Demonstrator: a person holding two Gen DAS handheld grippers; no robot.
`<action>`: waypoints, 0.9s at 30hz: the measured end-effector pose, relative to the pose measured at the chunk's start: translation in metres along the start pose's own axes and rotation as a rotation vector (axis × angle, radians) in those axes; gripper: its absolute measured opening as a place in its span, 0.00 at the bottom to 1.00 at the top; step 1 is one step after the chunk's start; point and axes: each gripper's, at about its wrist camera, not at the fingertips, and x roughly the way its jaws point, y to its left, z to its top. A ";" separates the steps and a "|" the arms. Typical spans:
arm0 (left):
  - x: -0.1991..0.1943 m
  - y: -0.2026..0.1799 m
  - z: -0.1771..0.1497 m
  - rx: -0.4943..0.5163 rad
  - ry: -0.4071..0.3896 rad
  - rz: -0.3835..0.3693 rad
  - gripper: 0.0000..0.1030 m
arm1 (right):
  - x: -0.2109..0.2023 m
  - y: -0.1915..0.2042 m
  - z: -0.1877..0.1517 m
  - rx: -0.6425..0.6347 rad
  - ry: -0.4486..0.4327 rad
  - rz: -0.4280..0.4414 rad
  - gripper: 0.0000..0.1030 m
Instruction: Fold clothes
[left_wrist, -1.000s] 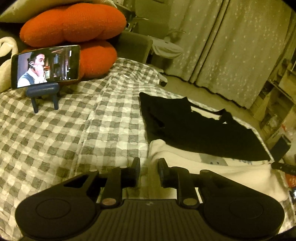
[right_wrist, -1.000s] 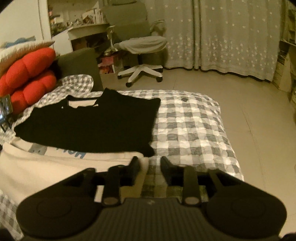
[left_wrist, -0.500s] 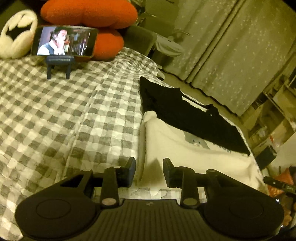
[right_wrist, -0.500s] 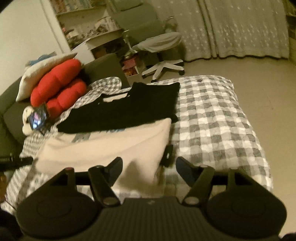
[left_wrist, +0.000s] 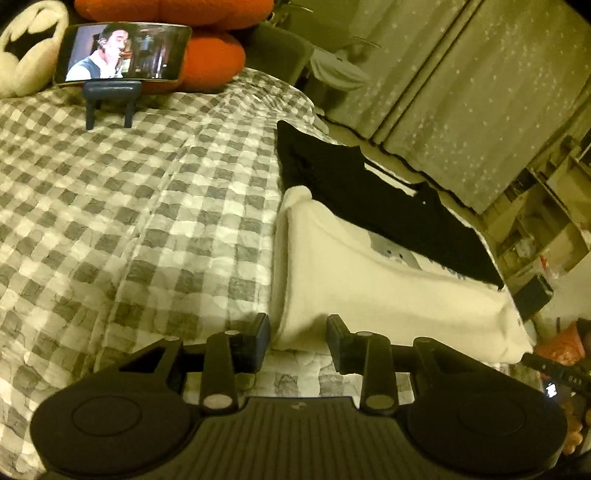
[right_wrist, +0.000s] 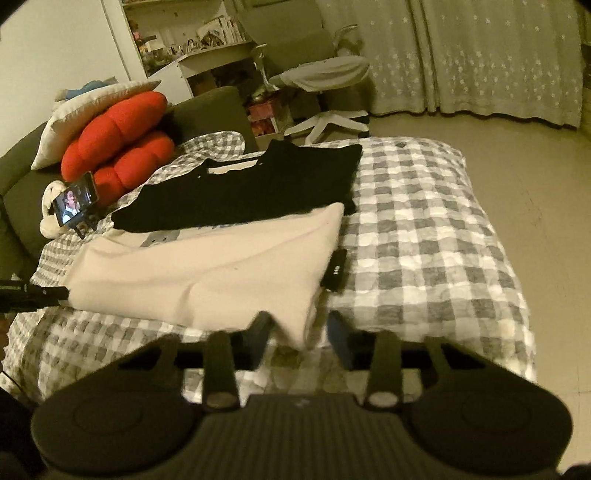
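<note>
Cream cotton T-shirt with a pale blue print (left_wrist: 373, 280), spread flat across the grey-and-white checked quilt (left_wrist: 129, 221) — near corners framed by left gripper (left_wrist: 297, 328) and right gripper (right_wrist: 300, 329), jaws apart, probably poised for a fold. Partly overlapped by a black folded garment (right_wrist: 255, 184). Small black tag-like object (right_wrist: 335, 270) just beside the hem; propped phone (left_wrist: 123, 57) well apart.

Black tongs (left_wrist: 297, 334), ribbed base, round side discs, pale screws.

A home bedroom: checked bedspread (right_wrist: 424, 221), red cushions (right_wrist: 114, 147), starred curtains (right_wrist: 480, 55), office chair (right_wrist: 325, 85).
</note>
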 end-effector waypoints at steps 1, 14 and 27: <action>0.001 -0.002 -0.001 0.017 0.005 0.000 0.30 | 0.002 0.003 0.000 -0.016 0.006 -0.005 0.14; -0.016 -0.010 -0.003 0.179 -0.009 -0.003 0.10 | -0.028 0.010 -0.007 -0.130 -0.055 -0.039 0.09; -0.028 0.010 0.013 0.063 -0.032 -0.079 0.17 | -0.030 -0.015 0.006 0.017 -0.091 -0.017 0.36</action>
